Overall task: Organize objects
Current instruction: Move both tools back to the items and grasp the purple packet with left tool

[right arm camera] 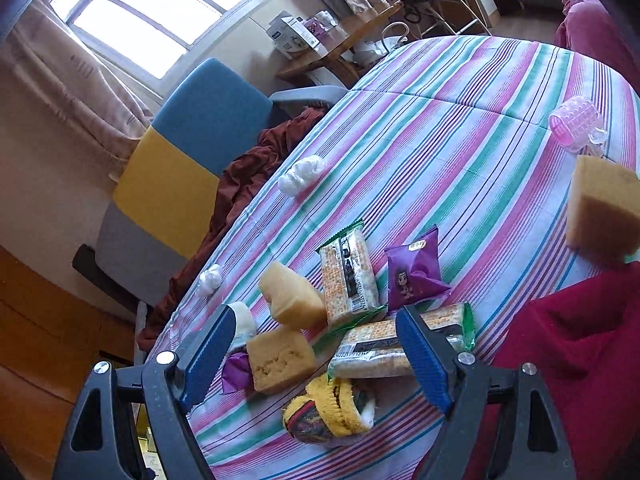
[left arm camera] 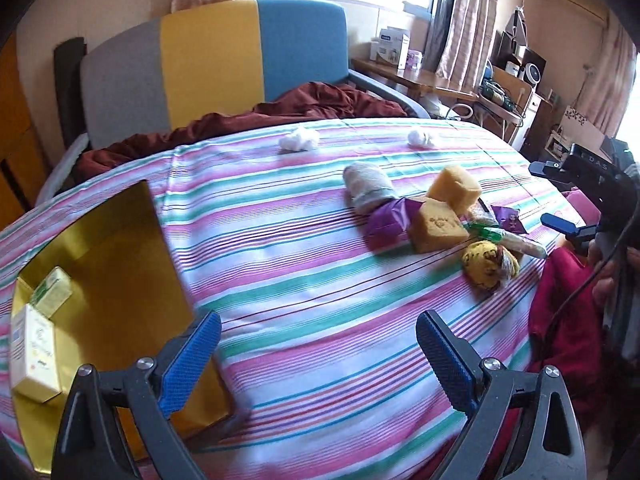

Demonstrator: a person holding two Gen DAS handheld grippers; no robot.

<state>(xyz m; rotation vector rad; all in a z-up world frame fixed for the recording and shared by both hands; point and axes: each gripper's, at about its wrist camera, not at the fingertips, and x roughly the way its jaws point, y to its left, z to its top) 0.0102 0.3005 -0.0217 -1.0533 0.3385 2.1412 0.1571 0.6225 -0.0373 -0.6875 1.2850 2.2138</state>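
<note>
A gold box (left arm camera: 120,264) lies open at the left on the striped cloth, with two small yellow cartons (left arm camera: 34,354) inside. My left gripper (left arm camera: 318,356) is open and empty, just right of the box. A pile sits at the right: yellow sponges (left arm camera: 438,226) (right arm camera: 282,360), purple snack packets (left arm camera: 386,222) (right arm camera: 414,276), cracker packs (right arm camera: 348,276), a rolled yellow sock (left arm camera: 490,264) (right arm camera: 334,410) and a grey sock roll (left arm camera: 370,190). My right gripper (right arm camera: 314,354) is open and empty, hovering over the pile above the sponges.
Two white cotton balls (left arm camera: 298,140) (right arm camera: 302,174) lie at the far side. A pink hair roller (right arm camera: 576,124) and another sponge (right arm camera: 604,212) lie to the right. A colourful chair (left arm camera: 216,56) with a maroon cloth (left arm camera: 320,102) stands behind the table. A red cloth (right arm camera: 560,344) hangs at the near right edge.
</note>
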